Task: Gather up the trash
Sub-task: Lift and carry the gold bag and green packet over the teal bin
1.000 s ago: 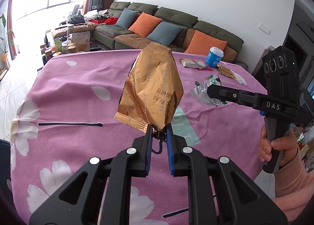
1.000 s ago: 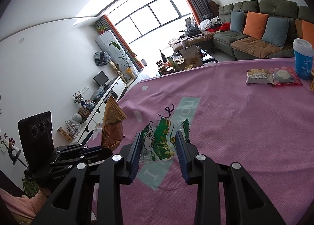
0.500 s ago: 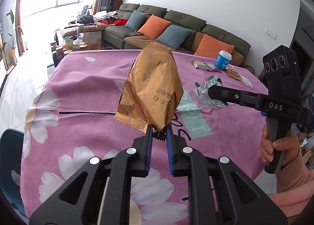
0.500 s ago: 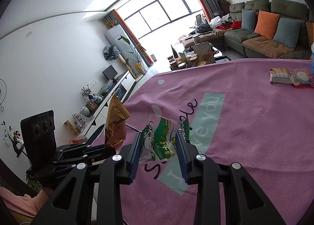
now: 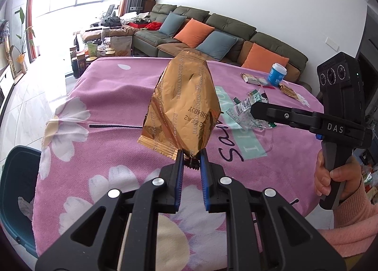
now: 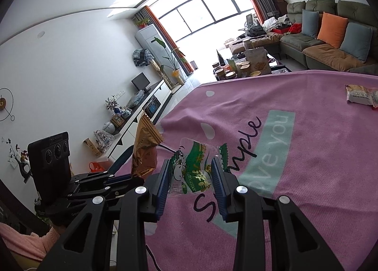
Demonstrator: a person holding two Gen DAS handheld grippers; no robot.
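Note:
My left gripper (image 5: pixel 191 158) is shut on the bottom corner of a crinkled gold foil wrapper (image 5: pixel 183 105), which stands upright above the pink cloth. The same gold wrapper (image 6: pixel 145 146) shows at the left of the right wrist view. My right gripper (image 6: pixel 191 171) is shut on a green and clear plastic wrapper (image 6: pixel 195 167), held over the table. In the left wrist view that plastic wrapper (image 5: pixel 245 110) hangs at the tip of the right gripper (image 5: pixel 254 111), with a hand (image 5: pixel 335 181) on its handle.
The table (image 5: pixel 106 110) wears a pink flowered cloth. At its far right lie a blue paper cup (image 5: pixel 277 75) and several small wrappers (image 5: pixel 254 79); snack packets (image 6: pixel 360 94) show in the right wrist view. A dark bin (image 5: pixel 16 190) stands by the left edge. A sofa (image 5: pixel 224 35) lies beyond.
Both grippers have drawn back toward the near left edge of the table with their wrappers still held. The dark bin has come into view at the left.

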